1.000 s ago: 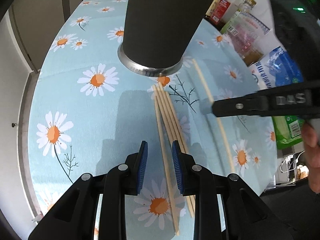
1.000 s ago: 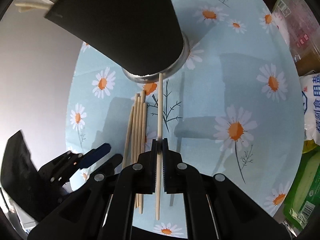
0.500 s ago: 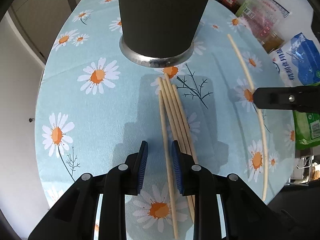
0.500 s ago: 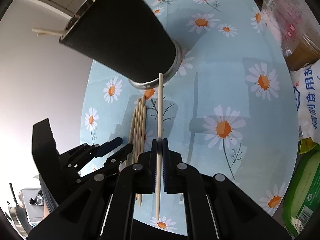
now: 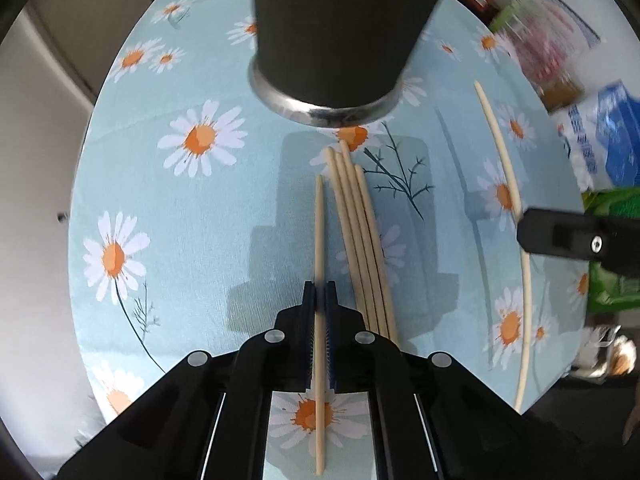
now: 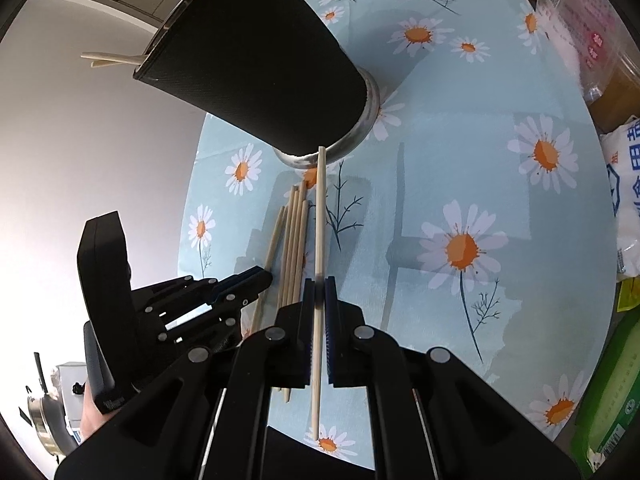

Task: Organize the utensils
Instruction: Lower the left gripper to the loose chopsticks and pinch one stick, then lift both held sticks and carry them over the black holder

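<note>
A tall black utensil holder [image 5: 332, 28] with a steel base stands on the daisy tablecloth [image 5: 180, 200]. My left gripper [image 5: 319, 292] is closing, its pads pressing on a single wooden chopstick [image 5: 319, 232] pulled left of the remaining chopsticks [image 5: 358, 232], which lie on the cloth. My right gripper [image 6: 319, 286] is shut on another chopstick [image 6: 320, 208], held above the table with its tip near the holder [image 6: 256, 64] base. The left gripper [image 6: 256, 276] shows low at the left of the right wrist view. A few chopstick ends [image 6: 108, 58] stick out of the holder's mouth.
Bottles and packets [image 5: 552, 40] crowd the far right edge, with a blue-and-white bag [image 5: 600, 136] and a green package [image 6: 608, 392] beside them. The round table's edge runs close on the left and near sides.
The left gripper's jaws went from apart to closed on one chopstick, now separated from the others. The right gripper carried its chopstick up and away to the right.
</note>
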### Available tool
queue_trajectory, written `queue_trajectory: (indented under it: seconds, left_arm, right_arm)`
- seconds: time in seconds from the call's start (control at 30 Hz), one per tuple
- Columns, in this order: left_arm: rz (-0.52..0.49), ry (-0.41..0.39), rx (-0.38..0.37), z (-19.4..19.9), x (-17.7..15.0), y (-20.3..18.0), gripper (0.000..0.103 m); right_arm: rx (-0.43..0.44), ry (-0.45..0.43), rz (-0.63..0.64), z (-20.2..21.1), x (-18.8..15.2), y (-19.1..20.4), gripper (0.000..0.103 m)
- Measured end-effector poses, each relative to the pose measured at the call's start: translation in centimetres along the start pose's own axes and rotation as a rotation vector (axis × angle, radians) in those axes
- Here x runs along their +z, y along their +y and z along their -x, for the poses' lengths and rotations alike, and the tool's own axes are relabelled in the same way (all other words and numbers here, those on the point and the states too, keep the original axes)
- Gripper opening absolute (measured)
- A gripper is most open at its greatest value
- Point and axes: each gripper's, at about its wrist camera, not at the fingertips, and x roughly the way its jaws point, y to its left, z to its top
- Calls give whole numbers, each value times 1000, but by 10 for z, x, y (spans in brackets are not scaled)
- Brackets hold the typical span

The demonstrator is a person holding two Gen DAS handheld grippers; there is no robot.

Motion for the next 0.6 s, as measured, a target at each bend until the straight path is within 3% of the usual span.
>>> queue_trajectory:
  seconds: [0.27, 0.6]
  left_arm:
    - [74, -87, -43, 26, -7, 17, 4]
    - [93, -211, -108, 70, -11, 19, 4]
  right_arm:
    - [36, -31, 26, 10, -1, 0, 6]
    - [55, -109, 107, 31, -8, 16, 6]
